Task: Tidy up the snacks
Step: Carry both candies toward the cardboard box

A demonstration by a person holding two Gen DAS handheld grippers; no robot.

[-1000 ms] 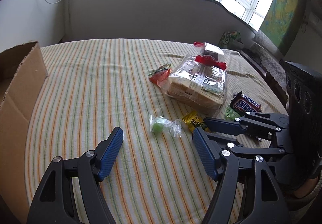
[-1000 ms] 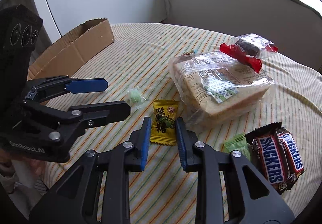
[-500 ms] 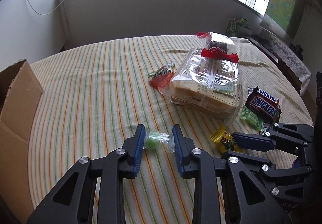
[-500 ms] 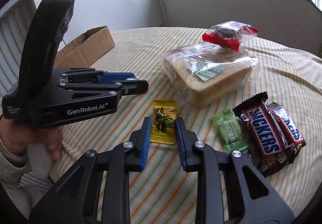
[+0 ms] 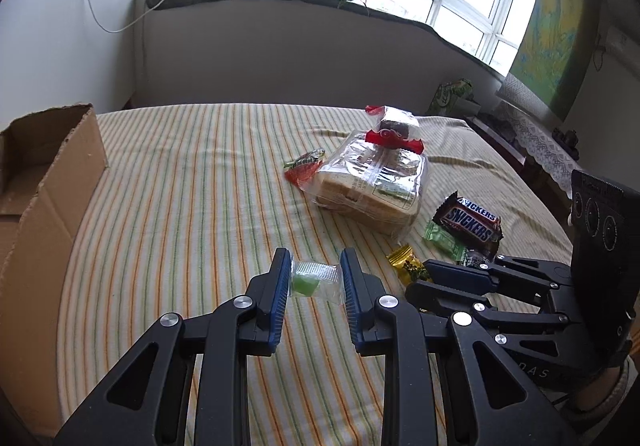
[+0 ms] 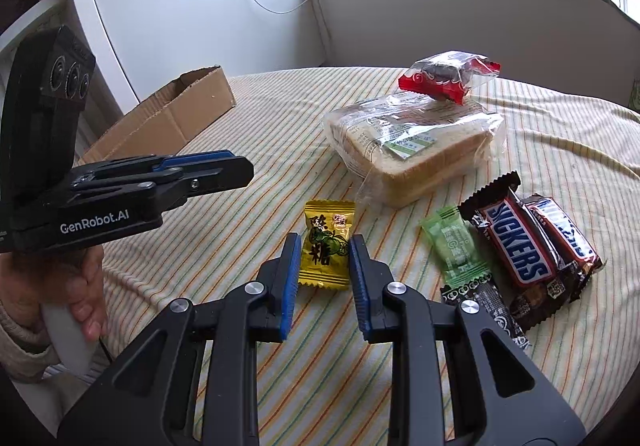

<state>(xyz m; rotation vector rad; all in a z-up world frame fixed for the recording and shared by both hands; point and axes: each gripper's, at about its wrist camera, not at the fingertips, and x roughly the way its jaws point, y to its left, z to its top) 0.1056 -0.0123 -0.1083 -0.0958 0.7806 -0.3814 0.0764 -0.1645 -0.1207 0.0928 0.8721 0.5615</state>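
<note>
We are carrying a black left hand-held gripper (image 5: 314, 278) and right hand-held gripper (image 6: 325, 262), each showing blue ribbed pads (image 5: 280, 288), silver screws, white "GenRobot.AI" lettering and three round lenses; a beige knitted sleeve (image 6: 16, 346) is covering our wrist.

**Snacks on the striped tablecloth**

A green jelly candy (image 5: 310, 282) in clear wrap sits pinched between blue pads, lifted off the cloth. A yellow sweet (image 6: 326, 244) lies flat between the other pair of pads. Right of it lie a green sachet (image 6: 456, 244), a black stick pack (image 6: 486, 308) and two Snickers bars (image 6: 520, 242). Behind, a red-wrapped cake (image 6: 446, 79) rests atop the bagged sliced bread (image 6: 416, 153); a small red packet (image 5: 304, 167) lies beside it.
</note>
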